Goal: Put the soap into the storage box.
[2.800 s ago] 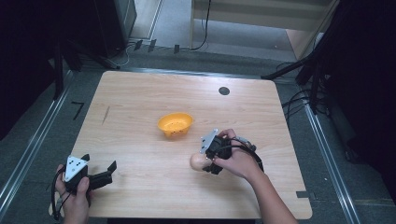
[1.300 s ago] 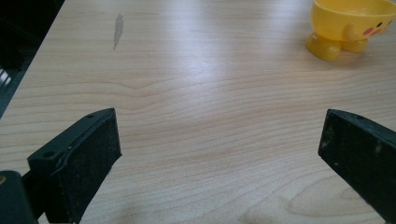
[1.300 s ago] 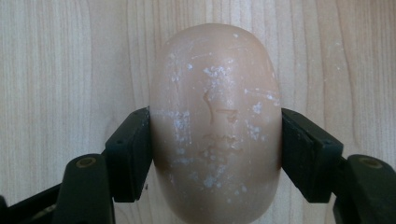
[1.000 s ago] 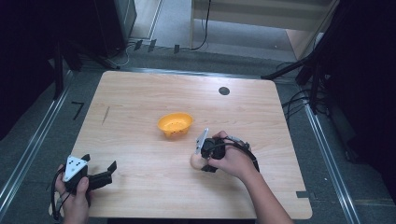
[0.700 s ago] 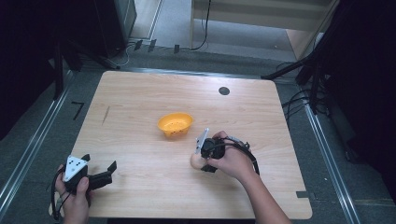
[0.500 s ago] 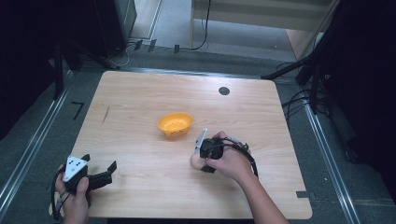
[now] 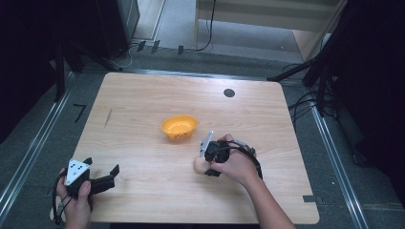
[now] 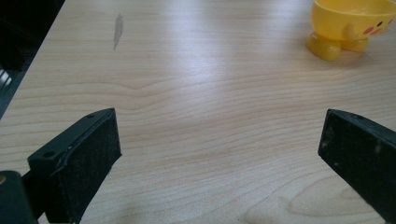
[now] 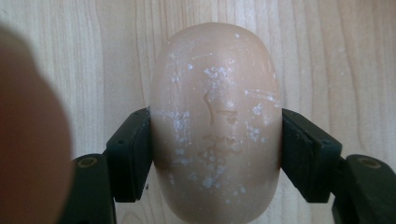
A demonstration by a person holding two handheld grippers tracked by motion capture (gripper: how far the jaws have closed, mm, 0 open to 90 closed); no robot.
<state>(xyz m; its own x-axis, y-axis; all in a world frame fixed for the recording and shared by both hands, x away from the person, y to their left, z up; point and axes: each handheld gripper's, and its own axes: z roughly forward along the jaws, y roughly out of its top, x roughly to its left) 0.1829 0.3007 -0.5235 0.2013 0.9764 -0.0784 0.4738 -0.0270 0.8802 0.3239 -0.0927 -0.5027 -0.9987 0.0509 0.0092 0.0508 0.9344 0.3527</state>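
Bench (image 7: 143,105): one pale wood top, 1 dark round spot near far edge.

Bowl (image 7: 179,128): 1 yellow duck-faced cup-bowl on little feet, standing upright mid-bench, seems empty. In the left tool's view it sits far off at upper right (image 8: 350,25).

Right hand (image 7: 236,164) w/ right tool (image 7: 203,162): jaws clamped on the egg, one pad on each flank, as the right tool's view shows (image 9: 215,154). Tool points down at the bench from above.

Left tool (image 7: 107,179): near the front-left corner, jaws spread wide, nothing between them, just bare wood (image 8: 215,154). Well apart from the action.

Egg (image 9: 215,140): 1 tan, white-flecked egg, down on or just off the wood, can't tell which. Long axis runs away from the tool's camera, crosswise to the pinch, so grip is across the narrow waist.

Key relation, as I judge it: the bowl lies up-left of the egg in the high view (image 7: 198,163), near but not touching. Right hand is much the nearer. Next move prob. lift, carry a short way toward the bowl, set in.

Count: 1 egg, 1 bowl, 2 tools.
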